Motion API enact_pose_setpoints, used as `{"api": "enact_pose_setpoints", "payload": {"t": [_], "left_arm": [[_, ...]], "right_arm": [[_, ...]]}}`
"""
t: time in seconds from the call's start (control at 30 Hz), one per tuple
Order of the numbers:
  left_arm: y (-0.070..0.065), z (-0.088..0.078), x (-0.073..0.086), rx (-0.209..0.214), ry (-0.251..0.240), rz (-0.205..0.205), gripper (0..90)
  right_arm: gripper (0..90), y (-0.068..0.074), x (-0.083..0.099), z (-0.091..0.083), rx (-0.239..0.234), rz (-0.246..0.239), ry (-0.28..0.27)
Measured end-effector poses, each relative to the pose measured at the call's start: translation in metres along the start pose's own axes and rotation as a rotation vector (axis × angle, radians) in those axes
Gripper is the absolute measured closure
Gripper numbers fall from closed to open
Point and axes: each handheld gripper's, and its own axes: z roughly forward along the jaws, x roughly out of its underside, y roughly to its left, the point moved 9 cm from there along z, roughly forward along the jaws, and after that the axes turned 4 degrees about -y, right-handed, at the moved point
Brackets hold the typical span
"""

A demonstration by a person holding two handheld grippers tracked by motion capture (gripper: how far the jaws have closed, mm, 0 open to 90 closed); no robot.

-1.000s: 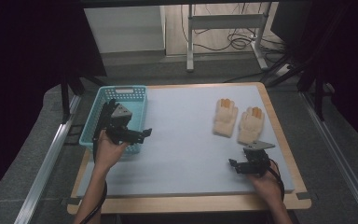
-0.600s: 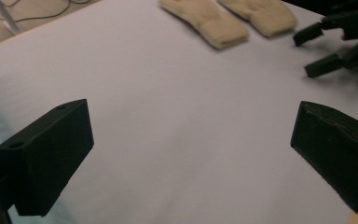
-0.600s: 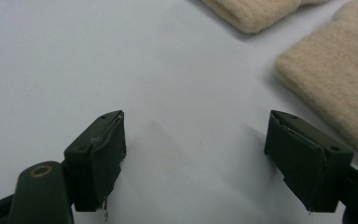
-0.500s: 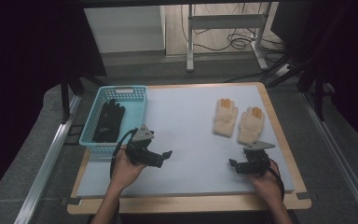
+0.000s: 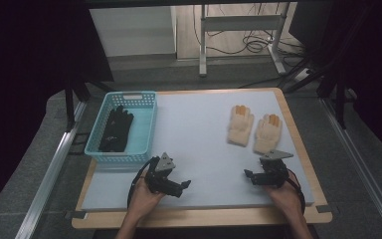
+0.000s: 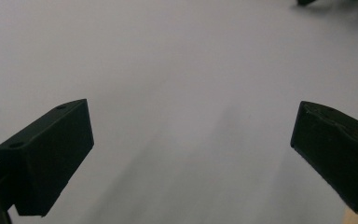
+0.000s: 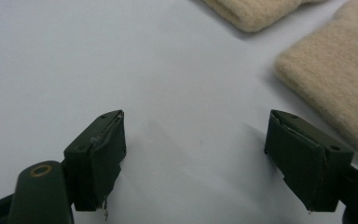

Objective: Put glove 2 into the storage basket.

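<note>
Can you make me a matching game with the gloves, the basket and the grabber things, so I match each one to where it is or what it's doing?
Things:
1. black gloves
2. cream gloves
3. blue basket
4. left gripper

Places or states:
A. flat on the white mat, near its right edge
B. on the mat's left edge, holding something dark
C. jaws wide open, nothing between them
D. lying inside the basket

Pairs: 1-D, 2-A, 3-B, 4-C
</note>
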Motion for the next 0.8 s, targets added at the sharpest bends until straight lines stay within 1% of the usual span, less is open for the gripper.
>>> {"api": "enact_pose_setpoints", "payload": {"t": [0.17, 0.27, 0.3, 0.37, 0.4, 0.43, 0.47, 0.53, 0.6, 0.67, 0.73, 0.77, 0.8], "left_arm": [[0.004, 0.005, 0.016, -0.009, 0.04, -0.035, 0.0], [0.008, 0.008, 0.025, -0.029, 0.082, -0.035, 0.0], [0.009, 0.008, 0.026, -0.038, 0.093, -0.042, 0.0], [0.01, 0.009, 0.027, -0.038, 0.105, -0.051, 0.2], [0.01, 0.011, 0.028, -0.04, 0.121, -0.047, 0.3], [0.009, 0.011, 0.028, -0.045, 0.123, -0.04, 0.0], [0.009, 0.011, 0.028, -0.044, 0.122, -0.043, 0.0], [0.009, 0.011, 0.028, -0.044, 0.121, -0.046, 0.0], [0.009, 0.011, 0.028, -0.043, 0.12, -0.046, 0.0], [0.009, 0.011, 0.028, -0.042, 0.119, -0.046, 0.0], [0.01, 0.011, 0.028, -0.042, 0.118, -0.047, 0.0], [0.01, 0.011, 0.028, -0.042, 0.118, -0.046, 0.1], [0.01, 0.011, 0.028, -0.043, 0.117, -0.047, 0.1]], "right_arm": [[19.8, 0.0, 0.0, 0.0, 0.004, 0.004, 0.002], [22.6, 0.0, -0.001, -0.001, 0.004, 0.013, 0.003], [23.6, -0.001, -0.002, -0.001, 0.0, 0.013, 0.006], [26.5, 0.0, -0.009, -0.003, -0.021, 0.023, 0.0], [28.4, 0.0, -0.014, -0.003, -0.027, 0.025, -0.008], [30.8, -0.001, -0.021, -0.002, -0.034, 0.025, -0.014], [32.6, -0.002, -0.029, 0.0, -0.038, 0.022, -0.023], [35.6, -0.01, -0.047, 0.009, -0.023, 0.016, -0.021], [43.1, -0.02, -0.067, 0.021, -0.014, 0.026, -0.03], [48.1, -0.033, -0.085, 0.038, 0.02, 0.037, -0.035], [47.6, -0.048, -0.097, 0.06, 0.059, 0.048, -0.025], [43.5, -0.056, -0.101, 0.071, 0.087, 0.055, -0.017], [37.6, -0.065, -0.103, 0.083, 0.106, 0.066, -0.01]]}}
